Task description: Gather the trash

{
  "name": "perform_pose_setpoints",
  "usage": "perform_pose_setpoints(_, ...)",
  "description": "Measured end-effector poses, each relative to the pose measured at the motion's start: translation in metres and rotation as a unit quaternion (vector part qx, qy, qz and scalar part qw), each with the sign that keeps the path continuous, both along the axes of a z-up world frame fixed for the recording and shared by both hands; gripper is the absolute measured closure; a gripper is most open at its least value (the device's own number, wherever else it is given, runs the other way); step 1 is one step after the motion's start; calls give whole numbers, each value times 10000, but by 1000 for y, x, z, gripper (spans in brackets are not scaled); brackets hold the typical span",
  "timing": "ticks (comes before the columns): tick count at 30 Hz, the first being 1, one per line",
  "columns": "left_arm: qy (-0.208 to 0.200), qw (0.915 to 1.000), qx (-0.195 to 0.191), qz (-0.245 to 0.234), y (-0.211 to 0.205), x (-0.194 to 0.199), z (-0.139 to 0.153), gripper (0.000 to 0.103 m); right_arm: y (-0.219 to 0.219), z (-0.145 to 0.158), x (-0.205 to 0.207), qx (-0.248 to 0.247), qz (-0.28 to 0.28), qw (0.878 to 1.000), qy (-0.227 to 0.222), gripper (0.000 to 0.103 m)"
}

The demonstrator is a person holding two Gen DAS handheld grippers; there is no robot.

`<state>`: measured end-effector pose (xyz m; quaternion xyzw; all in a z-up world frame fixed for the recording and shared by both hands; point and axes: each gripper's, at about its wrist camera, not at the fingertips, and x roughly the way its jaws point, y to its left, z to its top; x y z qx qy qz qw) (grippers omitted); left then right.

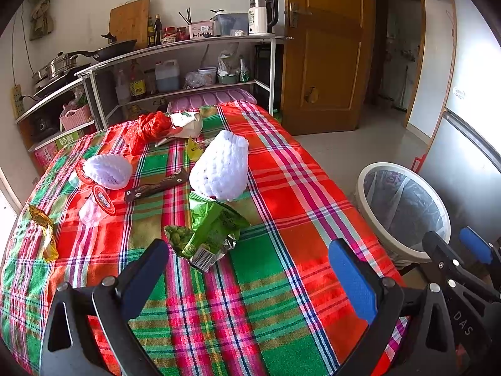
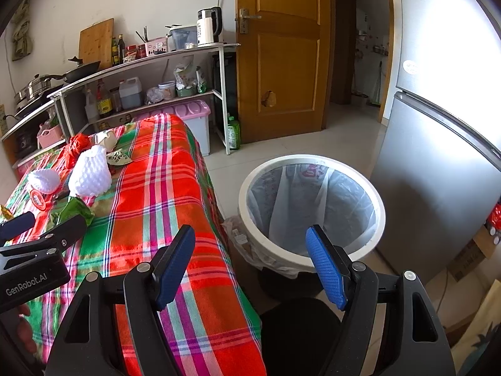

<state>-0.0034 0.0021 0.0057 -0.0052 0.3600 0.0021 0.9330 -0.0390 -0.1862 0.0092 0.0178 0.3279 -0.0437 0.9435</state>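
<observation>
Trash lies on a plaid cloth point(image 1: 281, 219): a green snack wrapper point(image 1: 209, 232), a tall white foam net point(image 1: 220, 167), a smaller foam net point(image 1: 108, 170), a brown bar wrapper point(image 1: 156, 185), a red plastic bag point(image 1: 147, 130), a yellow wrapper point(image 1: 43, 228) and red-lidded cups point(image 1: 100, 200). My left gripper point(image 1: 247, 269) hangs open just short of the green wrapper, nothing between its fingers. A white bin point(image 2: 313, 206) with a clear liner stands on the floor to the right of the table. My right gripper point(image 2: 250, 263) is open and empty over the table's edge, beside the bin.
A metal shelf point(image 1: 188, 47) with bottles, pans and a kettle point(image 1: 261, 15) lines the far wall. A wooden door point(image 2: 281, 56) stands behind the bin, a grey fridge point(image 2: 438, 172) to its right. A pink-lidded box point(image 2: 191, 116) sits past the table's far end.
</observation>
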Motion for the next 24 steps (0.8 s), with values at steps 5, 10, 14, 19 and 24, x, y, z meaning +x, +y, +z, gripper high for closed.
perform_pose_setpoints(5,2,10000,15,4,-1,0,0,0,-1,-1,-1,8,-20,10000,3,29)
perform_pose_setpoints(10,5,10000,12,2,-1,0,-1,0,-1,-1,-1,9,-12,10000,6,29)
perform_pose_setpoints(14,9,10000,17,0,0,-1,0,0,-1,-1,-2,-2,-27,10000,6,29)
perform_pose_setpoints(19,-3,10000,26,0,-1,0,1,0,-1,-1,-2,-2,-25,10000,4,29)
perform_pose_setpoints(24,3,10000,22,5,-1,0,1,0,-1,-1,-2,-3,-30,10000,-1,29)
